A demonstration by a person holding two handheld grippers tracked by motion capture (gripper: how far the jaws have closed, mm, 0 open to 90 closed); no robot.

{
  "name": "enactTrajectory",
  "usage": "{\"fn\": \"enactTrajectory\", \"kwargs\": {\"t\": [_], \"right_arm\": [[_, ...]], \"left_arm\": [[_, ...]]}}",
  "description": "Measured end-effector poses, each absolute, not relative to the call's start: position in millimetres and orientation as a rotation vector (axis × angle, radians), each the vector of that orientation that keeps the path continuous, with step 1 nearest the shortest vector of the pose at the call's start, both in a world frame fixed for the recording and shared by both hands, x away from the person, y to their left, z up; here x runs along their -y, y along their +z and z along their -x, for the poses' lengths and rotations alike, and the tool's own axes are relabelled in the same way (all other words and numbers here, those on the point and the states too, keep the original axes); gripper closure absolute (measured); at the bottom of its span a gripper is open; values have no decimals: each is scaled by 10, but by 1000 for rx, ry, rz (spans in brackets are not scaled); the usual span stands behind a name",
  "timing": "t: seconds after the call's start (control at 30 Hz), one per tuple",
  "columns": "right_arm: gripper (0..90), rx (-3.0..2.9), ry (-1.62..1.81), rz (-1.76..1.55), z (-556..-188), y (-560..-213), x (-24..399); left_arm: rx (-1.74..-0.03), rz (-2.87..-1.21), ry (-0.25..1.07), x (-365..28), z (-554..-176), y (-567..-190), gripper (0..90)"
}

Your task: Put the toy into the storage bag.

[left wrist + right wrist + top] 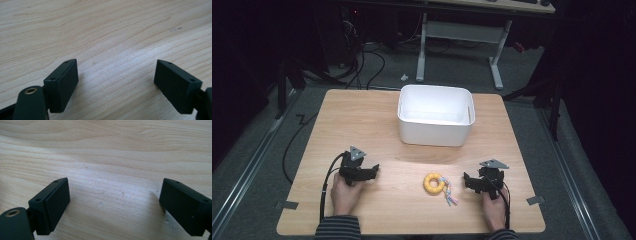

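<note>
Resting both tools low on the pale wooden table [377,130], apparently a ready pose. My left gripper [373,171] and right gripper [467,180] both stand wide open, empty, bare wood between the jaws. Yellow ring-shaped toy with pastel tassels [435,183] lies between them, nearer the right, just beside its tips, untouched. White rectangular plastic bin [435,120] sits beyond, well apart, probably the drop point.

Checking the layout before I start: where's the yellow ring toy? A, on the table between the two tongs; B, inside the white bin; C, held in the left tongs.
A: the yellow ring toy lies on the table, between the left tongs and right tongs, nearer the right.
</note>
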State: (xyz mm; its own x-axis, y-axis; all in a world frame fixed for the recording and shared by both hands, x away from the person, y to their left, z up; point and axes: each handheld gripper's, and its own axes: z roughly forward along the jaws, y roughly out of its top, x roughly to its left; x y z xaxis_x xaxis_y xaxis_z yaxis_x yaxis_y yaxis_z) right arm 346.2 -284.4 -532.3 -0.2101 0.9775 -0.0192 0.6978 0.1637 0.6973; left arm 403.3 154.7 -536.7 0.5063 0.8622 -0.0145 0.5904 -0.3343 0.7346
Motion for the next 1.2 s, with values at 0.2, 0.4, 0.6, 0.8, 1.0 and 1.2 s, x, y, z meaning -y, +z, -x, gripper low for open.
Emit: {"fn": "enactTrajectory", "kwargs": {"t": [0.2, 0.4, 0.6, 0.8, 1.0, 1.2], "right_arm": [[97, -1975, 785, -1583, -3462, -5323, 2844], [97, -1974, 784, -1582, -3461, -5323, 2843], [97, -1974, 784, -1583, -3459, -5323, 2841], [97, -1975, 784, -1582, -3459, -5323, 2842], [96, -1983, 787, -1576, -3458, -5323, 2848], [98, -1994, 782, -1579, -3454, -5314, 2848]], "left_arm": [[-1185, -2054, 501, -1547, -4033, -5367, 197], [-1185, -2054, 500, -1547, -4033, -5367, 197], [-1185, -2054, 500, -1547, -4033, -5367, 197], [-1184, -2054, 501, -1547, -4033, -5367, 197], [-1185, -2054, 500, -1547, -4033, -5367, 197], [-1184, -2054, 500, -1547, -4033, -5367, 197]]}}
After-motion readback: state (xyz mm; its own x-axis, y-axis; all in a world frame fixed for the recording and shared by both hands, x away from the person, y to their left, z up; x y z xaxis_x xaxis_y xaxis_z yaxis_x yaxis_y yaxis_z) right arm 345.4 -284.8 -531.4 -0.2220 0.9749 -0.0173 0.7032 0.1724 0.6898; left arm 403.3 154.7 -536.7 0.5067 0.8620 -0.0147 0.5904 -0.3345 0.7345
